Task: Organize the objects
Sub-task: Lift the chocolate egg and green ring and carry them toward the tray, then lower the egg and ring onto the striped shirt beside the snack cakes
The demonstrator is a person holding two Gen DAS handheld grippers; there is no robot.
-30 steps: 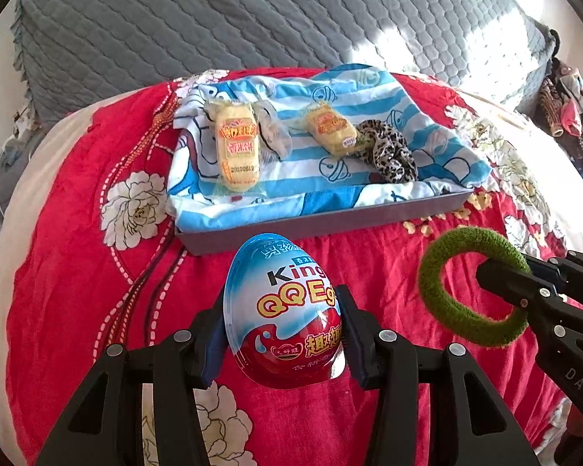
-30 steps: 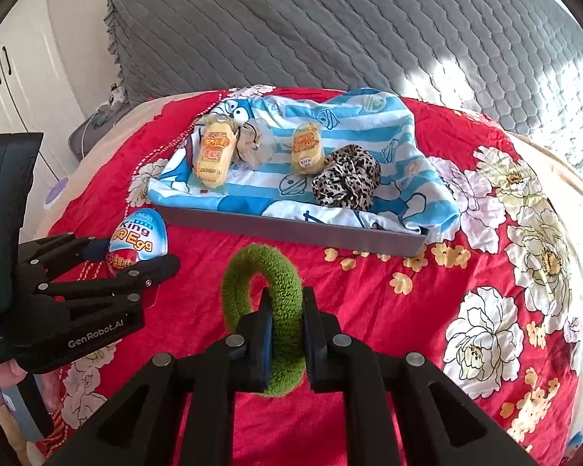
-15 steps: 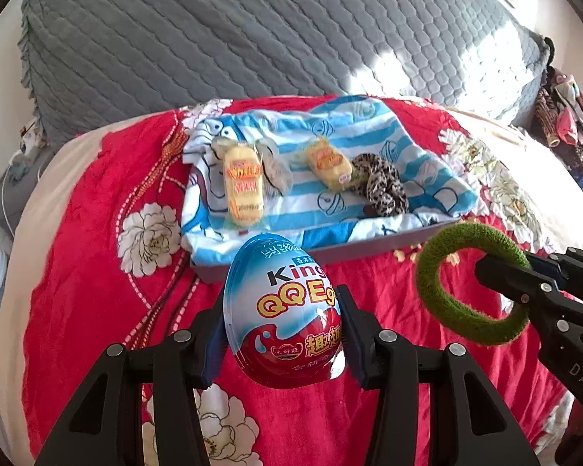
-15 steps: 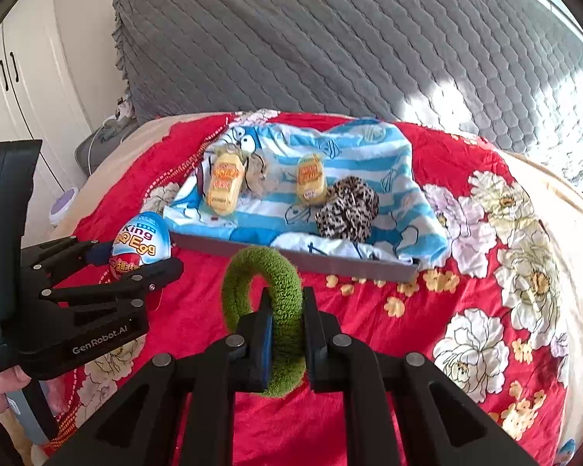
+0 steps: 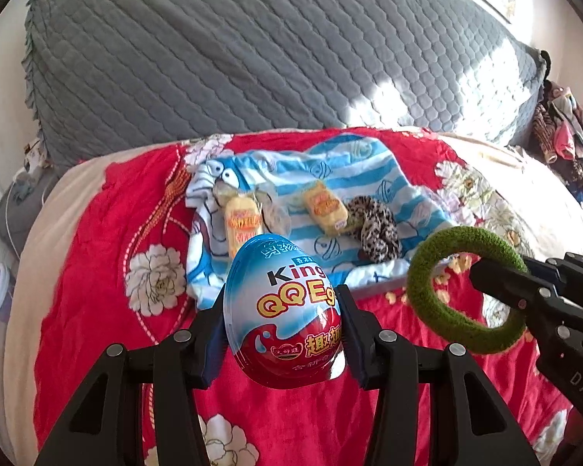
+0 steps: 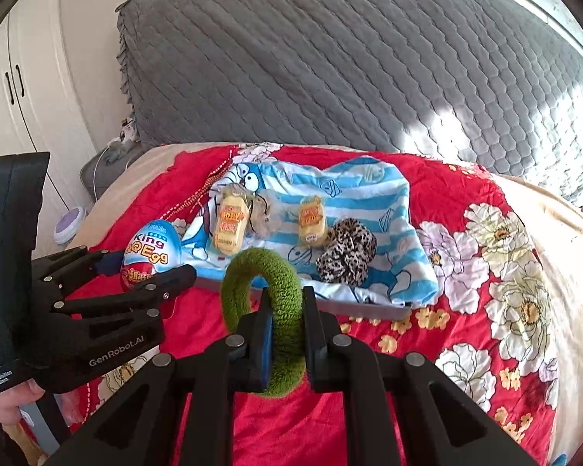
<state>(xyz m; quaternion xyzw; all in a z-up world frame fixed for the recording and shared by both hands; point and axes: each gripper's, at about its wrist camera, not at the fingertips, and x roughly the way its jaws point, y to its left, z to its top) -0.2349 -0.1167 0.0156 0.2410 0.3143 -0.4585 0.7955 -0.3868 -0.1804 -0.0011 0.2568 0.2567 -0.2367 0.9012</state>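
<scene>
While both claws rise and draw back from the tray (image 6: 322, 308), the tray appears smaller and farther ahead than it did one second ago; we judge that both loads have been picked up and now await transport to it. We hold the left claw (image 5: 283, 330) clenched on the toy egg (image 5: 285, 310), which stands upright between its jaws, clear of the red bedspread (image 5: 97, 240) below. We hold the right claw (image 6: 285, 334) clenched on the green hair ring (image 6: 266, 303), gripped at its lower arc, with the loop standing above the jaws. Relative to the left claw, the ring hangs off to the right at roughly the same height, apart from the egg. The tray lies ahead of and below both claws, lined with a blue striped cloth (image 6: 369, 194). On that cloth rest two yellow snack packs (image 6: 229, 225), a clear wrapper and a leopard scrunchie (image 6: 346, 252). Free cloth ahead of the left claw would likely accept the egg.
</scene>
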